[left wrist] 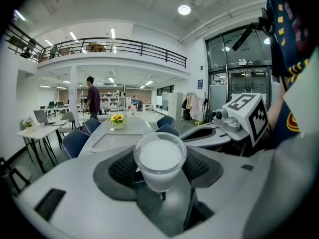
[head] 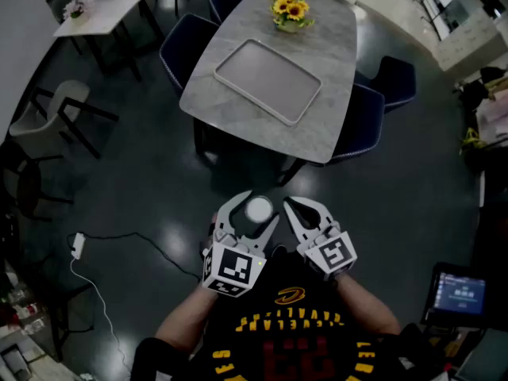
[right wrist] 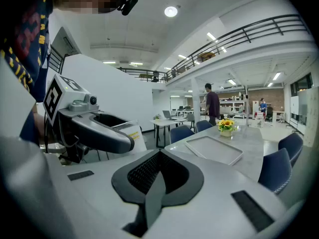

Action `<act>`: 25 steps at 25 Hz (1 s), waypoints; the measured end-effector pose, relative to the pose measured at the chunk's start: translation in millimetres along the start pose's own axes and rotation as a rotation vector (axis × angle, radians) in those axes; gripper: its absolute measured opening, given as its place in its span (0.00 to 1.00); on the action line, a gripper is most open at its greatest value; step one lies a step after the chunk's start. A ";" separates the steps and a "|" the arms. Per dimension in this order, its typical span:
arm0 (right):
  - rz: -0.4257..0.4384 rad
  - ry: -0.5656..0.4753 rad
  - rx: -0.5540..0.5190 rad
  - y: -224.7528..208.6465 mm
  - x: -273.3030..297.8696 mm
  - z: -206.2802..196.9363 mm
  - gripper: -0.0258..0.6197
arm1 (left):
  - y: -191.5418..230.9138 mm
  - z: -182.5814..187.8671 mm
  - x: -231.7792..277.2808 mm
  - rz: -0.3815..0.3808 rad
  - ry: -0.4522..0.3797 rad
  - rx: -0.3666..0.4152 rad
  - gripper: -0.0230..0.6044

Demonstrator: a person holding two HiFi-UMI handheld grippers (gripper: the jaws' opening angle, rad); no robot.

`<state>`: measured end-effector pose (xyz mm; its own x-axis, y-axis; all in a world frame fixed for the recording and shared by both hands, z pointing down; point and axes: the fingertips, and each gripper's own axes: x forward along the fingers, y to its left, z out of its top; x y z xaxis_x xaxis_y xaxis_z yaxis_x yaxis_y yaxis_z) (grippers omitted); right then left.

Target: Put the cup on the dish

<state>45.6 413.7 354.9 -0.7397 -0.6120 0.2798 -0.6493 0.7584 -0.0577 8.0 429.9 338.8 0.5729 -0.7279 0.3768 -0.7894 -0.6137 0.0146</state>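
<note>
A small white cup [head: 258,209] sits between the jaws of my left gripper [head: 255,213], which is shut on it at chest height over the dark floor. In the left gripper view the cup [left wrist: 160,158] stands upright, pressed by the black pads [left wrist: 119,168]. The dish, a pale rectangular tray [head: 267,80], lies on the grey marble table [head: 333,94] some way ahead, with nothing on it. My right gripper [head: 295,207] hangs just right of the cup, shut and holding nothing; its pads [right wrist: 149,171] meet in the right gripper view, where the tray [right wrist: 214,149] shows ahead.
A pot of yellow flowers [head: 290,10] stands at the table's far end. Dark blue chairs [head: 186,50] ring the table. A cable and power strip [head: 78,245] lie on the floor at the left. A person [left wrist: 92,99] stands far off in the hall.
</note>
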 end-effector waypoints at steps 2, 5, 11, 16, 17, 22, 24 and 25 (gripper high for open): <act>-0.013 -0.016 -0.006 8.2 -24.0 4.0 0.05 | -22.2 7.3 -11.2 -0.011 -0.001 0.006 0.46; -0.035 -0.079 -0.019 18.2 -65.4 12.9 0.05 | -58.6 16.7 -23.9 -0.031 -0.002 0.011 0.47; -0.007 -0.114 -0.063 41.8 -182.9 -23.1 0.13 | -165.5 26.6 -28.3 -0.051 0.014 0.062 0.46; -0.002 -0.098 -0.074 61.1 -264.3 -63.6 0.40 | -269.7 26.2 -37.6 -0.093 0.054 0.096 0.47; -0.002 -0.101 -0.079 64.8 -276.9 -69.6 0.40 | -291.2 21.9 -39.8 -0.108 0.068 0.110 0.47; 0.026 -0.118 -0.110 82.5 -341.0 -97.2 0.41 | -383.3 -3.1 -45.0 -0.152 0.147 0.165 0.47; 0.038 -0.122 -0.136 88.9 -358.4 -98.7 0.41 | -404.1 -6.6 -48.4 -0.171 0.167 0.144 0.47; 0.044 -0.125 -0.143 91.5 -364.1 -97.7 0.40 | -410.2 -6.7 -50.4 -0.174 0.175 0.137 0.47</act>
<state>272.8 727.8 341.4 -0.7887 -0.5940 0.1585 -0.5907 0.8036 0.0723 301.5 720.4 320.0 0.6408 -0.5515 0.5340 -0.6387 -0.7689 -0.0277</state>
